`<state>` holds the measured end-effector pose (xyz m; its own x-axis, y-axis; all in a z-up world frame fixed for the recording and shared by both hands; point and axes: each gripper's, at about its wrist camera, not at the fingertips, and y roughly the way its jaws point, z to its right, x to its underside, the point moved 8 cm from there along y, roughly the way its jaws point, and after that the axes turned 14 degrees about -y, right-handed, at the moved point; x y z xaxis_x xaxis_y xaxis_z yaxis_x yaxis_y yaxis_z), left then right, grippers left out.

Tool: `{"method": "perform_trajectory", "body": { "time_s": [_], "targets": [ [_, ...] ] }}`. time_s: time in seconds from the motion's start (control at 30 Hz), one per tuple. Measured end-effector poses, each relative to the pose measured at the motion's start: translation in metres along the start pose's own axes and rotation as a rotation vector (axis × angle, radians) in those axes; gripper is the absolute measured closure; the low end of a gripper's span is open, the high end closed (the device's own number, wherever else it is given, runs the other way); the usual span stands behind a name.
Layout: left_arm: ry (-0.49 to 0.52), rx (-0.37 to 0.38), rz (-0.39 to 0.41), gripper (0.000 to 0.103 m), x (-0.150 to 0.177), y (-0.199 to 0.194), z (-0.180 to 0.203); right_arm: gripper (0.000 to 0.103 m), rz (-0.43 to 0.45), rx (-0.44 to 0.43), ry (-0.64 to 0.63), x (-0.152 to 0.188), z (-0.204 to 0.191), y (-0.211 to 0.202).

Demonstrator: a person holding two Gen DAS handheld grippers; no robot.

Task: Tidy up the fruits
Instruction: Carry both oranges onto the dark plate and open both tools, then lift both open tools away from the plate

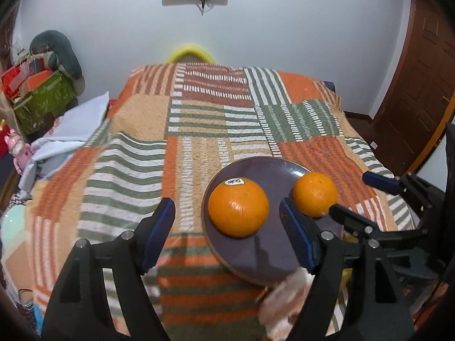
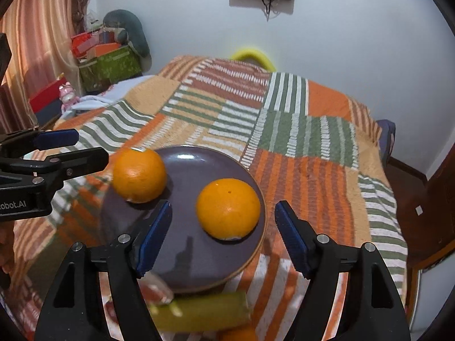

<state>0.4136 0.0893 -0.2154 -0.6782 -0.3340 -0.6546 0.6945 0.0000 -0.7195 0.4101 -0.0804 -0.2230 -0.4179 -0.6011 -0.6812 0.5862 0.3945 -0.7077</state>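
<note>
Holding both tools above the patchwork blanket (image 1: pixel 199 119), we are looking down at a dark purple plate (image 1: pixel 256 253) carrying two oranges. Our left gripper (image 1: pixel 227 233) is standing with its jaws apart and nothing pressed between the blue pads; the stickered orange (image 1: pixel 238 207) is sitting on the plate just beyond the gap, toward twelve o'clock, untouched. Our right gripper (image 2: pixel 223 236) is likewise spread wide, and the plain orange (image 2: pixel 228 209) is lying between its fingers and a little ahead of them, with clear space on both sides.

In the right wrist view the stickered orange is resting near the plate's rim at ten o'clock, while the plain orange is sitting toward three o'clock of the plate's centre; the two fruits are apart. The left tool is reaching in from nine o'clock of that view.

At six o'clock of the plate, by its near rim, a yellow-green object (image 2: pixel 204 309) is lying on the blanket, too blurred for us to identify, with another orange fruit (image 2: pixel 239 334) partly showing below it.
</note>
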Motion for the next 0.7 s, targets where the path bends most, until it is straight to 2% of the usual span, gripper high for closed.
{"method": "perform_trajectory", "body": {
  "time_s": [0.4,0.6,0.7],
  "targets": [
    [0.011,-0.007,0.062,0.024,0.038,-0.102,-0.01,0.03,0.088,0.022,-0.028,0.005,-0.033,-0.086],
    [0.014,-0.006,0.054,0.021,0.08,-0.136,-0.016,0.029,0.108,-0.001,-0.014,0.022,-0.056,-0.114],
    [0.004,-0.008,0.008,0.02,0.11,-0.142,-0.024,0.029,0.106,-0.017,-0.012,0.033,-0.068,-0.121]
  ]
}}
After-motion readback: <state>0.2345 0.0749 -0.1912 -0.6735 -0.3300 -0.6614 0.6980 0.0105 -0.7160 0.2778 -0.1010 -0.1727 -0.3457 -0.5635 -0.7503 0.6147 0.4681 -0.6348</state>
